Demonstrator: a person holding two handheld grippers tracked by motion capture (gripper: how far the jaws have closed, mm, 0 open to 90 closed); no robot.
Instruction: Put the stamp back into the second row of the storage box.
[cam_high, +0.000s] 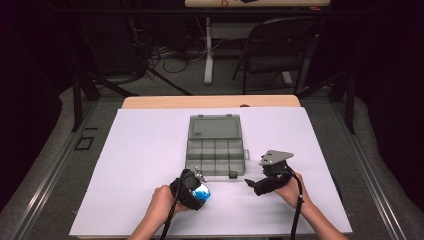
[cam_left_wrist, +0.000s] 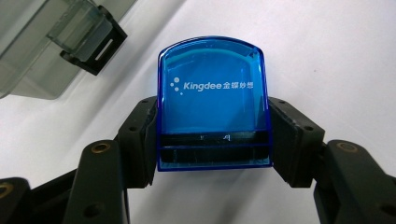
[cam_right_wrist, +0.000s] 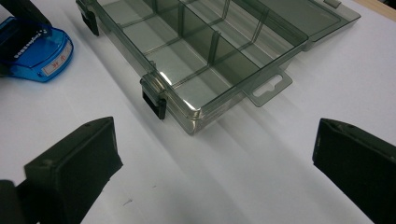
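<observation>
Gripping blue stamp (cam_left_wrist: 213, 100), left tool (cam_left_wrist: 212, 135), possibly on table.

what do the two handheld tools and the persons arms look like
Both tools are black. The left tool has two blocky black jaws with brass-coloured pivot pins. The right tool carries a grey three-cornered plate on top, and its jaws have flat black pads. A black cable trails from each tool back along the forearm. Both forearms are bare, no sleeves visible.
</observation>
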